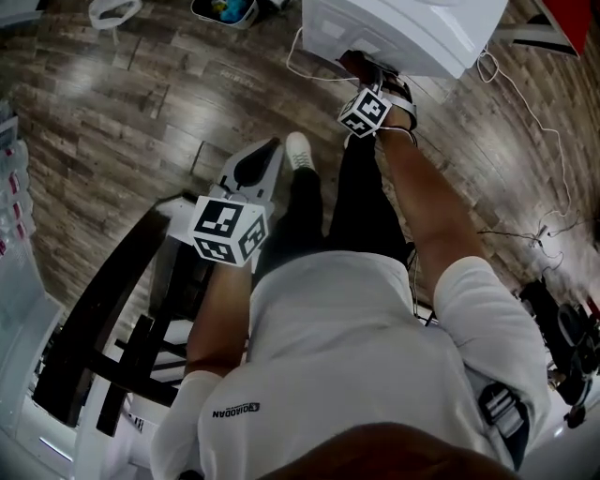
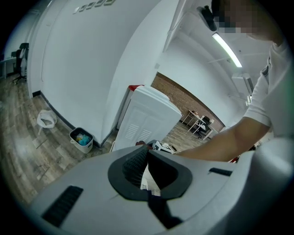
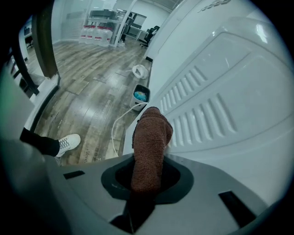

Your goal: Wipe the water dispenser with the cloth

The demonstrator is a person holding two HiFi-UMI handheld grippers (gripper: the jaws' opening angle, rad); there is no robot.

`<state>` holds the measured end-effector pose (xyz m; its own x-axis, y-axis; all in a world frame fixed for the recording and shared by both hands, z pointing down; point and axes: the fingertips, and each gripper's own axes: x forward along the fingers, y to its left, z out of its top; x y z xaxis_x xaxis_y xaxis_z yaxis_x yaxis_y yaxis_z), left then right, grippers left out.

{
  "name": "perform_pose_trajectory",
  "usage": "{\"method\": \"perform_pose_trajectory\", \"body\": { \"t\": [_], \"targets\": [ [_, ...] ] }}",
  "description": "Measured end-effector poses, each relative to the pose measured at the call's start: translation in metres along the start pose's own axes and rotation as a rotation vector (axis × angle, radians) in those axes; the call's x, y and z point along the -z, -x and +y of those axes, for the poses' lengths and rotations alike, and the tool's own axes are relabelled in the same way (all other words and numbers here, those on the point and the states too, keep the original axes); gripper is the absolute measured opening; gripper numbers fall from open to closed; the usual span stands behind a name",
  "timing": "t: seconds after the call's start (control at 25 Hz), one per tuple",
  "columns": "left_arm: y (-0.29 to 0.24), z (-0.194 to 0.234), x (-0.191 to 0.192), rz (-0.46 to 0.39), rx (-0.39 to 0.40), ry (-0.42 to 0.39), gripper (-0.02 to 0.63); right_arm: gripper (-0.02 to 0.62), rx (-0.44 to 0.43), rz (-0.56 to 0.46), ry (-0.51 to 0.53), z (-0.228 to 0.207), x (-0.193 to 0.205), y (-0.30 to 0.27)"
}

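The white water dispenser [image 1: 403, 28] stands on the wood floor ahead of me, and its louvred panel [image 3: 220, 105] fills the right gripper view. A brown cloth [image 3: 150, 137] sticks up from my right gripper [image 3: 149, 160], which is shut on it. The cloth's top rests against the dispenser's lower edge. In the head view the right gripper [image 1: 367, 80] holds the cloth [image 1: 359, 64] at the dispenser's base. My left gripper [image 1: 261, 159] hangs lower and to the left, away from the dispenser [image 2: 147, 119]. Its jaws are together with nothing held [image 2: 148, 149].
A small bin [image 2: 82, 139] with colourful contents stands by the white wall left of the dispenser. A white cable [image 1: 525, 103] trails over the floor on the right. A dark frame [image 1: 103, 319] lies at lower left. The person's white shoe [image 1: 298, 150] is between the grippers.
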<state>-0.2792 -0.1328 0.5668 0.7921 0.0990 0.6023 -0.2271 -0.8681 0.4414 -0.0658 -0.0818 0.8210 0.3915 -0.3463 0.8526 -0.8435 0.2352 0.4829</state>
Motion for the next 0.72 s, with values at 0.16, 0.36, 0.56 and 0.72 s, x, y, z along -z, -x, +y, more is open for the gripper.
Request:
{"method": "perform_pose_trajectory", "body": {
  "t": [0.16,0.36,0.56,0.72],
  "targets": [
    [-0.005,0.003,0.013,0.01,-0.007,0.028,-0.003,0.052,-0.021,0.024,-0.012,0.011,0.005,-0.027],
    [-0.008,0.007,0.027,0.023,-0.017,0.05,-0.003,0.052,-0.049,0.045,-0.022,0.02,0.008,-0.048],
    [-0.007,0.011,0.032,0.02,-0.03,0.061,-0.003,0.052,-0.078,0.068,-0.026,0.028,0.011,-0.058],
    [-0.006,0.017,0.031,0.001,-0.05,0.083,-0.003,0.052,-0.095,0.06,-0.062,0.024,0.01,-0.049]
  ]
}}
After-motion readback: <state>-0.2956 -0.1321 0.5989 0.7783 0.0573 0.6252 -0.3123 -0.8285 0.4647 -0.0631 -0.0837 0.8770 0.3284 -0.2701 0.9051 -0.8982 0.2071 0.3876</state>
